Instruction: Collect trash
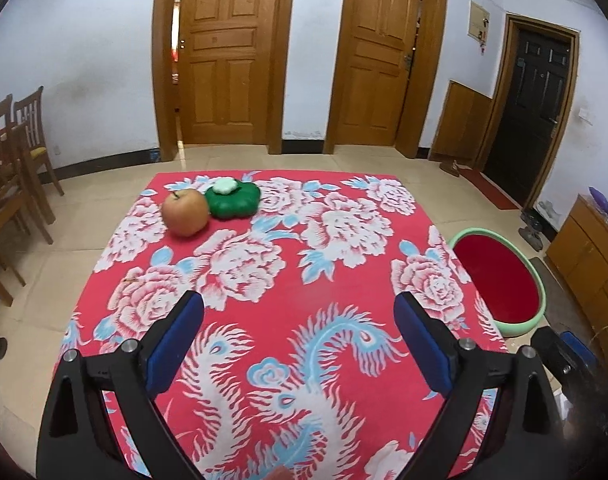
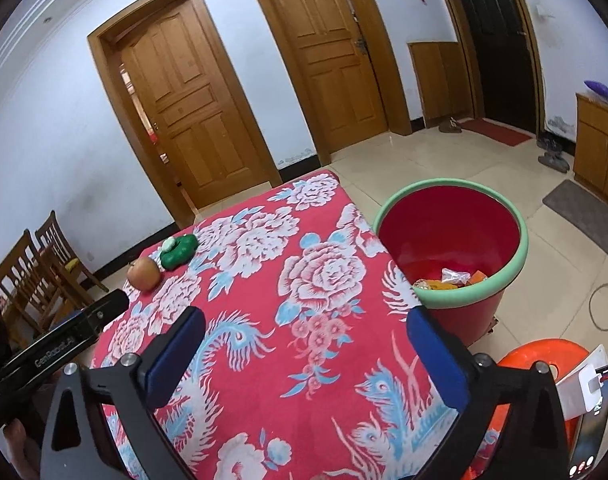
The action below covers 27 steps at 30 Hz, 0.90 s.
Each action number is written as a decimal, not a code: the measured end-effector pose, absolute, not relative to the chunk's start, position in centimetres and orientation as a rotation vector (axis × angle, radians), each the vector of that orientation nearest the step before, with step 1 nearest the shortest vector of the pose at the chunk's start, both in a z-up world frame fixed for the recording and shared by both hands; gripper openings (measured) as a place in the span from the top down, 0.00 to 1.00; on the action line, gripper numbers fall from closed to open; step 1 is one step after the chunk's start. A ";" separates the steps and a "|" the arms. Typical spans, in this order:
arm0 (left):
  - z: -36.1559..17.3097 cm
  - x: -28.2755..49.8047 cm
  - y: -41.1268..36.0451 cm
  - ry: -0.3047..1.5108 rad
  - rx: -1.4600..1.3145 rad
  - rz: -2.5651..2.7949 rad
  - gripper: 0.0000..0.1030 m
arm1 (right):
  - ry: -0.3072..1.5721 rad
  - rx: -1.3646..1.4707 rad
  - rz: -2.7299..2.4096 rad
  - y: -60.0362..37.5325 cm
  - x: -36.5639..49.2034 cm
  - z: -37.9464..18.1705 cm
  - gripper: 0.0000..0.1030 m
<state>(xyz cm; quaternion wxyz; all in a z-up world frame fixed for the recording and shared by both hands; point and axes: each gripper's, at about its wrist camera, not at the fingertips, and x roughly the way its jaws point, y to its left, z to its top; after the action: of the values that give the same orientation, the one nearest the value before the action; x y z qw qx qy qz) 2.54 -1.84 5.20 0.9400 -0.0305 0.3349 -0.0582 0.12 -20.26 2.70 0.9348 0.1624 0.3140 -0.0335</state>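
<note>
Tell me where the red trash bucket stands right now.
The red trash bucket stands on the floor against the table's right edge, seen best in the right wrist view, wrappers already inside.

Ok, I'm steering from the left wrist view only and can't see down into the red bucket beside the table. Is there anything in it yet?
Observer: Yes. In the right wrist view the bucket holds wrappers at the bottom, orange pieces and one clear one.
Operator: Is the right gripper carrying anything?
Observer: No. The right gripper is open with nothing between its pads, above the tablecloth.
Operator: Anything else near the bucket?
Observer: An orange stool stands on the floor just in front of it, with a phone propped at the frame's edge.
</note>
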 end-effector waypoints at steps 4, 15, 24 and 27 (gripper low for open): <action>5.4 2.2 -1.4 0.671 -0.048 -0.088 0.08 | 0.647 0.309 -0.074 -19.5 0.0 2.6 0.01; 5.4 1.9 -0.8 0.645 -0.027 -0.051 0.08 | 0.642 0.292 -0.091 -18.8 -0.4 2.4 0.00; 5.2 1.6 -0.7 0.641 -0.026 -0.043 0.08 | 0.644 0.279 -0.092 -18.5 -0.4 2.4 0.00; 5.1 1.6 -0.9 0.642 -0.027 -0.045 0.08 | 0.644 0.281 -0.091 -18.5 -0.4 2.4 0.00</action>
<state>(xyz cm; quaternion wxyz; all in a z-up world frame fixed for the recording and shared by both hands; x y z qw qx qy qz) 1.60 -0.86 5.10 0.9485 -0.0133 0.3156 -0.0223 -0.38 -18.51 2.41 0.9379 0.1374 0.3154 -0.0448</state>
